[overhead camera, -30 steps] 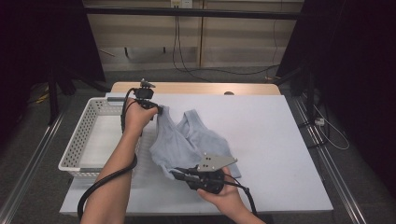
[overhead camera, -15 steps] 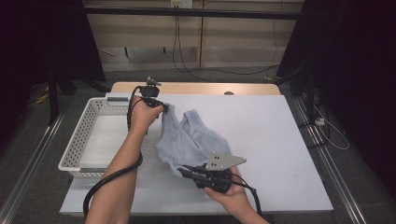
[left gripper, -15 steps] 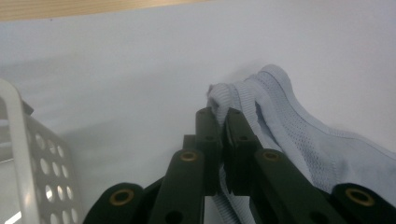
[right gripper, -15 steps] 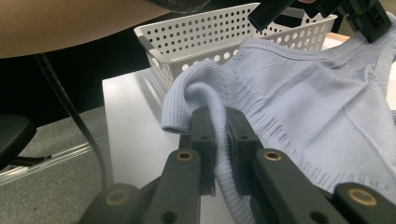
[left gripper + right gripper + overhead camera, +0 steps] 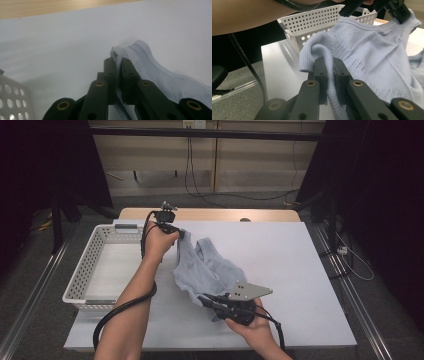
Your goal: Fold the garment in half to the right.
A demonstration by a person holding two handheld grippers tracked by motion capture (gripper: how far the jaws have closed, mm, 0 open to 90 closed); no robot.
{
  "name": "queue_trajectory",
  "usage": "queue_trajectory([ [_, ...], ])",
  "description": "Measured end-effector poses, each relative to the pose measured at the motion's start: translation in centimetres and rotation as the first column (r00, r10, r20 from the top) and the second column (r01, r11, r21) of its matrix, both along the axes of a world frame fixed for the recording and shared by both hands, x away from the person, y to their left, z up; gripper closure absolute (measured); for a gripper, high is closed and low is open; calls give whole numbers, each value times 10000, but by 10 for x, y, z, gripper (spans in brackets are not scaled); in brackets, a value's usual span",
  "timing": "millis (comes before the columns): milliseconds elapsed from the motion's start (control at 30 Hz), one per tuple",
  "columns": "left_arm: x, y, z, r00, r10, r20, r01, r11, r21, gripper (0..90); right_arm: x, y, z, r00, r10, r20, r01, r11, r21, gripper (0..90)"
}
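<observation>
A pale blue knitted sleeveless top [image 5: 207, 270] lies half lifted on the white table [image 5: 290, 250]. My left gripper [image 5: 181, 234] is shut on one shoulder strap [image 5: 119, 53] at the top's far end, beside the basket. My right gripper [image 5: 204, 301] is shut on the ribbed hem [image 5: 329, 72] at the near end. In the right gripper view the top [image 5: 372, 50] stretches up to the left gripper [image 5: 398, 11] at the upper right. The cloth hangs slack between both grips.
A white perforated plastic basket [image 5: 90, 265] stands at the table's left, close to the left hand, and shows behind the top in the right gripper view [image 5: 312, 21]. A wooden strip [image 5: 225, 214] runs along the table's far edge. Black cables trail from both grippers.
Both grippers have drifted slightly right with the top still gripped. The left hand has edged farther from the basket and the cloth is drawn a little more taut.
</observation>
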State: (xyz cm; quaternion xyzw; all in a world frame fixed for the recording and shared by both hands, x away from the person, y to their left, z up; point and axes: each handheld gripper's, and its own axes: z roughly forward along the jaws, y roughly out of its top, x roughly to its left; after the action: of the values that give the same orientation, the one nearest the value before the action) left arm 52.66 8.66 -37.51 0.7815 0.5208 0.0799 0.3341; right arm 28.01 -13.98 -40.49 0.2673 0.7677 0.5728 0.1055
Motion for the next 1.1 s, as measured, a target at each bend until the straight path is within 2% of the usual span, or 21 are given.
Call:
queue_trajectory([
  [167,2,-4,0,9999,-106,6,106,9999,-17,841,0,-7,0,9997,-233,-20,233,9997,27,845],
  [200,1,-6,0,10000,6,48,-6,10000,-98,841,0,-8,0,9995,-308,-29,308,9995,11,845],
  [233,2,-5,0,9999,-130,47,130,9999,-17,840,1,-9,0,9994,-334,-34,334,9994,20,846],
  [433,3,-10,0,9996,-251,144,251,9997,-20,838,1,-13,-1,9988,-473,-81,473,9989,-10,846],
  [667,4,-12,-1,9996,-224,169,226,9996,-162,817,0,-16,0,9981,-611,-18,611,9981,-106,847],
  [867,5,-15,3,9991,-326,280,333,9991,-265,792,1,-25,1,9940,-1090,12,1091,9940,-95,847],
  [1100,5,-19,5,9980,-382,504,397,9988,-283,777,1,-35,3,9849,-1730,103,1729,9849,89,847],
])
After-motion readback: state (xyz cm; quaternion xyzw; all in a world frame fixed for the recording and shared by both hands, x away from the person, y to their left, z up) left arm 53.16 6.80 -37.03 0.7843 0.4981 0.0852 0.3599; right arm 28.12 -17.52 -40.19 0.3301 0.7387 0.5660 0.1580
